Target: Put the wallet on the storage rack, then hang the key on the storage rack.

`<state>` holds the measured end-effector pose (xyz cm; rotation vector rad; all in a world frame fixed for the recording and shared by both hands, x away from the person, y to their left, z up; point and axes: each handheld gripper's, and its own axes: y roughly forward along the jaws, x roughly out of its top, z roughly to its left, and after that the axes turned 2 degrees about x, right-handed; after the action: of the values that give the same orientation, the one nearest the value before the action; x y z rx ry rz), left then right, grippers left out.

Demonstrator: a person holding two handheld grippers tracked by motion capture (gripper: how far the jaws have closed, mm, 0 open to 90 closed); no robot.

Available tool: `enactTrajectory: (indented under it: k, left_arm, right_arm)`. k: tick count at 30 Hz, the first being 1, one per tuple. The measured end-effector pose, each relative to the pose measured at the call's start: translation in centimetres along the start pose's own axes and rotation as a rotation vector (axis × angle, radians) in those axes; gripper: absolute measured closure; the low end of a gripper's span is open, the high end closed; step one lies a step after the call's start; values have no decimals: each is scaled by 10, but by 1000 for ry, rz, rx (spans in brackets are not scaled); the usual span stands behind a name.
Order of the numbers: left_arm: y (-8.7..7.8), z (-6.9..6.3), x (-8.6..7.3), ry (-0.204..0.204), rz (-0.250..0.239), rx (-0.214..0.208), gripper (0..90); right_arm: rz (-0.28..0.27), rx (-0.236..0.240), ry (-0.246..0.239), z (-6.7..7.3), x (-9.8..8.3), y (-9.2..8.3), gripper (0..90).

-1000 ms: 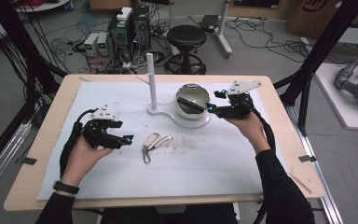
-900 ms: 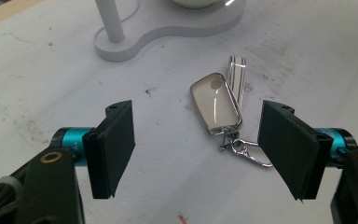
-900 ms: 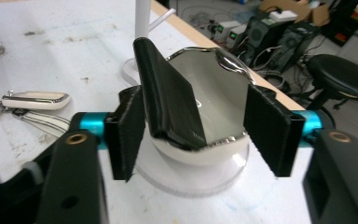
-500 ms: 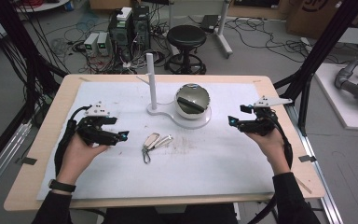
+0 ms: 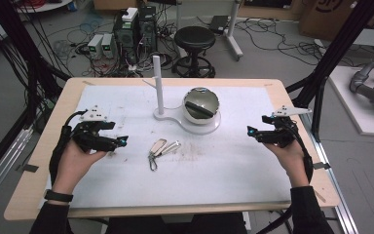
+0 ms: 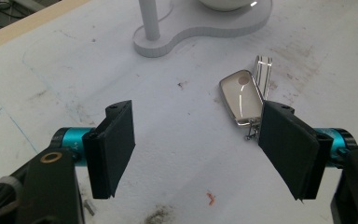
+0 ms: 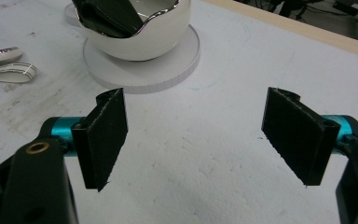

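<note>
**Q:** Keys [image 5: 161, 148], where did they lie?

**A:** On the white mat [image 5: 233, 165], near the middle, at about 7 o'clock from the white stand [image 5: 195, 126], well apart from it. In my left gripper view the silver tag [image 6: 240, 98] lay at 1 o'clock, just ahead of one pad [image 6: 286, 142], which covered part of the ring.

**Q:** Left gripper [image 5: 121, 141]?

**A:** Jaws wide apart, nothing between them, pointing toward the keys from their 9 o'clock.

**Q:** Right gripper [image 5: 251, 131]?

**A:** Its jaws had just been opening and stood wide, with bare mat between them. It sat at 3 o'clock on the table. The shiny bowl [image 7: 135, 28] on the stand lay at 11 o'clock in my right gripper view.
</note>
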<state>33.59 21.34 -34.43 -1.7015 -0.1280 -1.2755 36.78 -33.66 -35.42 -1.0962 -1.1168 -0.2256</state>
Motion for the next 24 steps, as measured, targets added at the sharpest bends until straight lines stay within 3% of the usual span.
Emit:
enactTrajectory:
  k: [11,24]
  left_arm:
    - [3,-3,2,9,4,-5,272]
    - [5,-6,5,24,1,-14,272]
  right_arm:
    - [-7,-19,30,-8,-7,-9,231]
    - [-3,-28,18,-7,-8,-12,232]
